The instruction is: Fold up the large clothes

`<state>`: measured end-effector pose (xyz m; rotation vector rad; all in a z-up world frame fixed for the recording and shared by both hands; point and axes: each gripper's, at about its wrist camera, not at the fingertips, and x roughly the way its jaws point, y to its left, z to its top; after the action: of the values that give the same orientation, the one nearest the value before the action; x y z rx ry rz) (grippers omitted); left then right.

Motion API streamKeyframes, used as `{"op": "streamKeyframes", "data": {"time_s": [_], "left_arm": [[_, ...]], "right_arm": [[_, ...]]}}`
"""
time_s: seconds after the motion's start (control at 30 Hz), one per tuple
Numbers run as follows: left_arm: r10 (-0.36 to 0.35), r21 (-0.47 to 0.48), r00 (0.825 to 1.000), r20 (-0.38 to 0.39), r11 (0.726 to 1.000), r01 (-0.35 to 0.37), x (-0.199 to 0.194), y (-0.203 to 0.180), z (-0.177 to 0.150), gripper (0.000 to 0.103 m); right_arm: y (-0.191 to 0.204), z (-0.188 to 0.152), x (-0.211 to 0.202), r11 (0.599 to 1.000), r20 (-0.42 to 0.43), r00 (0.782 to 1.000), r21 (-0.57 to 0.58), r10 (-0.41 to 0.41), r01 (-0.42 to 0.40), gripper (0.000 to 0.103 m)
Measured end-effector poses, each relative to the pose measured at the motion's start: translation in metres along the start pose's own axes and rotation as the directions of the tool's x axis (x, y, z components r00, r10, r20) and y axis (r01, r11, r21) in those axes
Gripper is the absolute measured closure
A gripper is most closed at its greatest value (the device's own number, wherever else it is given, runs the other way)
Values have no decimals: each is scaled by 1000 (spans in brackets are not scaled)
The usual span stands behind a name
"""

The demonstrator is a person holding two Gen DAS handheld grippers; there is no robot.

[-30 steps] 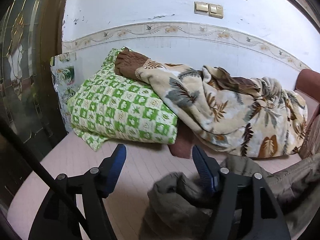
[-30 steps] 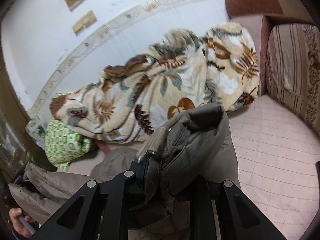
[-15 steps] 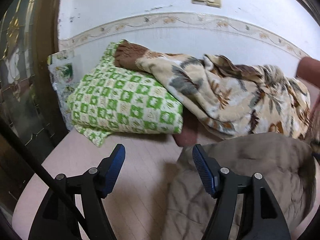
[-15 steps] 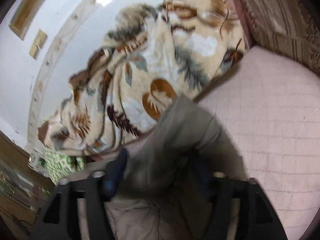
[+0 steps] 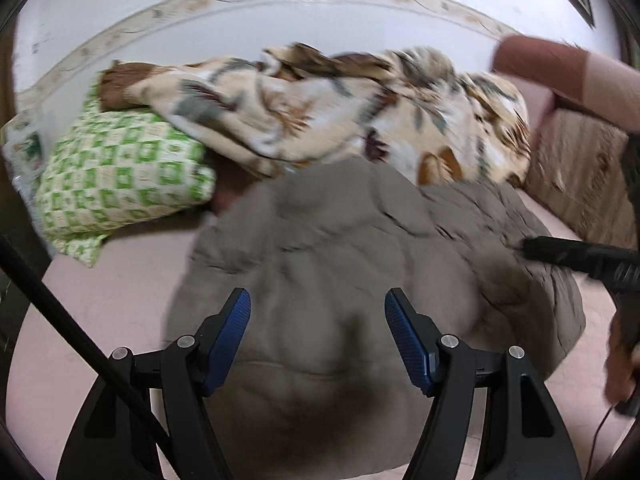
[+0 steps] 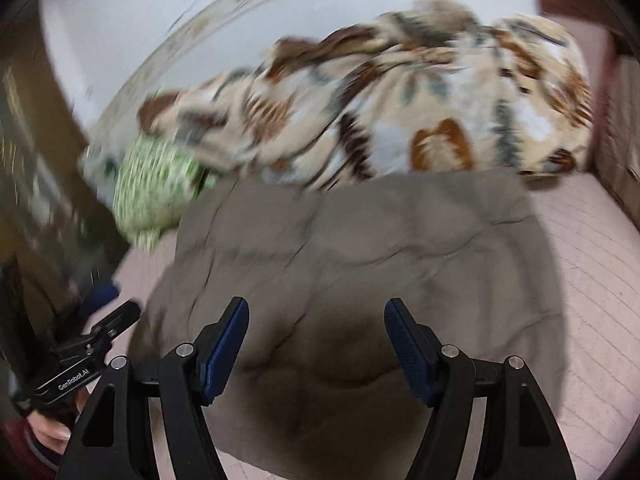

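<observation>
The grey-brown coat (image 6: pixel 352 280) is laid out flat mid-mattress (image 6: pixel 600 280), far edge just beside the leaf-print blanket (image 6: pixel 400 120). Best handled by smoothing first, then a side edge gets pinched and brought over evenly so nothing bunches. Left gripper (image 5: pixel 318 336): jaws spread, nothing held. Right gripper (image 6: pixel 316 340): jaws spread wide and empty, nothing pinched, just hovering above the fabric.

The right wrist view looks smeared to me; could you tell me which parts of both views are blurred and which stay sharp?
Right wrist view: blanket and pillow streaked by motion, fingers sharp. Left wrist view: milder smear on blanket and jacket, fingers crisp, fisheye bending the wall border.
</observation>
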<state>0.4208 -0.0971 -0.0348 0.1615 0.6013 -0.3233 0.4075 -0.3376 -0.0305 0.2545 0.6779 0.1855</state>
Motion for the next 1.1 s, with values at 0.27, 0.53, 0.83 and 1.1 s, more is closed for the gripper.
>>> {"op": "streamKeyframes", "data": {"time_s": [0.27,0.53,0.83,1.1], "left_arm": [[75,-9,975,-207,997,-79,105,-2,6,30],[50,-69,962,-268,995,-71,147,3,-5,24],[66,-77,998,-16,995,-67,0,-7,-87,28],[166,-111,984,-66,979,-172,-43,15,-151,28]], "right_arm": [[2,8,98,973,-114,973,-134,-203,187,44],[-17,2,139,962,-197,948,-161,-250,220,42],[19,-92,-42,988,104,990,-114,-90,102,17],[1,-131,-66,984,121,978,-42,-167,174,17]]}}
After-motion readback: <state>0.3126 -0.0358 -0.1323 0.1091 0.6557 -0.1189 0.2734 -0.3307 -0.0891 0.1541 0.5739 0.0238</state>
